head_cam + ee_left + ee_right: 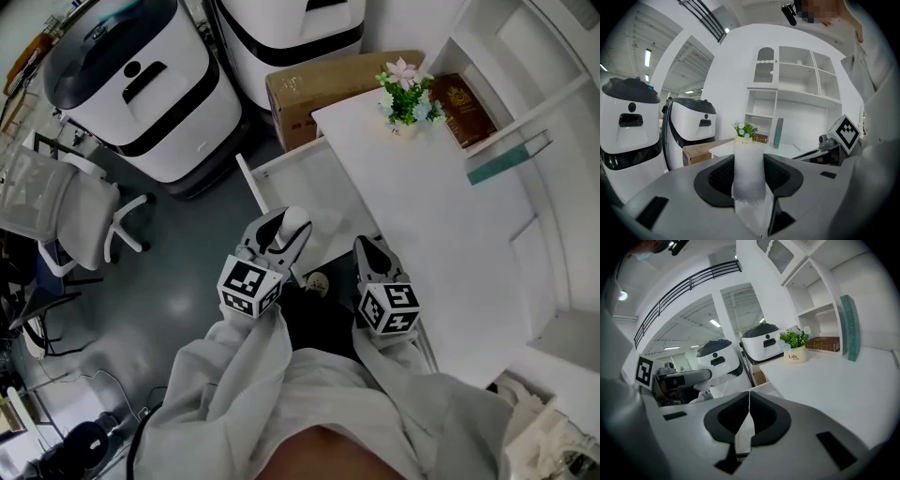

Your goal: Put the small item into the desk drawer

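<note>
Item point(750, 174): small, white, soft-looking, ragged along its lower edge. It stands upright between the jaws of the left hand-held gripper point(289, 231), which are pinching it from both sides with a gap as wide as the item itself. From the head view the item sits in line with the near end of the open drawer point(253, 187); whether it is inside the drawer or held above it cannot be told. The drawer is white and pulled out from the left side of the white surface point(422, 206). Right hand-held gripper point(749, 398): jaws pressed together with nothing between them, held just beside the left one, at the near edge of the surface. A small round object point(317, 281) lies low between the two grippers; its kind cannot be made out. Both grippers are held by a person in a white coat point(309, 403). At the far end of the surface stands a flower pot point(405, 94), with a brown book point(461, 111) lying on the shelf just beside it. A cardboard box point(309, 94) sits on the floor against the far end of the surface. Two large white machines with dark bands point(141, 84) stand beyond the drawer. An office chair point(66, 211) stands well apart to the left.
</note>
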Tool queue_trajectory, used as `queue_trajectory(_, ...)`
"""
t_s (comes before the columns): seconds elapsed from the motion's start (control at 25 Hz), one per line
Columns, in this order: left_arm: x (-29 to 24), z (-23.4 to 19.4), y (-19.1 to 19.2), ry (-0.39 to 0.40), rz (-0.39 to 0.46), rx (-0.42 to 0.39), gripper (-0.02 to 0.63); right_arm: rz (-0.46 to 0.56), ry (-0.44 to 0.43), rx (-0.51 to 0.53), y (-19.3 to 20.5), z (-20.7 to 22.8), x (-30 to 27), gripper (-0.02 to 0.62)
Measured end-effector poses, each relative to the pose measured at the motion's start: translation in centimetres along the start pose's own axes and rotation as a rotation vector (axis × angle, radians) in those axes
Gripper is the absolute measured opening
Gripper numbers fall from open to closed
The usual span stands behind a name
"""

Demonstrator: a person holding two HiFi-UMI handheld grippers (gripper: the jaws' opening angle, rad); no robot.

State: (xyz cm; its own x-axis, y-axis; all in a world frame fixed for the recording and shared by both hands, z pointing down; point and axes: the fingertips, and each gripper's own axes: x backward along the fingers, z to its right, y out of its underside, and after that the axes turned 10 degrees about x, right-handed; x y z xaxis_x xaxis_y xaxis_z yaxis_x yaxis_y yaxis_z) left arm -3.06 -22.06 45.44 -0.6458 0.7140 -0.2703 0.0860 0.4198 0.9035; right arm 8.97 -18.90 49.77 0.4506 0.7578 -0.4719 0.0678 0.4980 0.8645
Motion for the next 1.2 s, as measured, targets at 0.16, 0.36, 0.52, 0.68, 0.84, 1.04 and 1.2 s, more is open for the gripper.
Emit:
queue_trajectory(0.16,-0.7,-0.5,-0.5,0.004,0.009,0.024,0.183,-0.006,-0.011,0.009,-0.2,-0.5,-0.4,0.032)
queue_trajectory(0.36,-2.2,-2.2,-0.7,0.006,-0.003,0.027,0.183,-0.024,-0.003,0.007,-0.1,-0.9,-1.2,0.032)
queue_trajectory(0.52,-4.0,-3.6,-0.5,0.03,-0.028,0.028,0.183,-0.041,0.032,-0.008,0.0,-0.3,-2.1,0.032)
queue_trajectory(0.68,-5.9,-4.5,-0.2,0.075,-0.067,0.03,0.184,-0.062,0.067,-0.037,0.2,0.0,-2.9,0.034)
queue_trajectory(0.84,-8.4,-5.6,0.4,0.1,-0.11,0.065,0.184,-0.071,0.091,-0.054,0.2,0.2,-3.7,0.034)
queue_trajectory(1.04,-11.7,-7.3,1.7,0.093,-0.172,0.07,0.184,-0.103,0.101,-0.066,0.5,0.2,-4.6,0.034)
queue_trajectory(1.2,-13.8,-8.5,2.8,0.083,-0.217,0.081,0.184,-0.126,0.105,-0.075,0.7,0.4,-5.2,0.034)
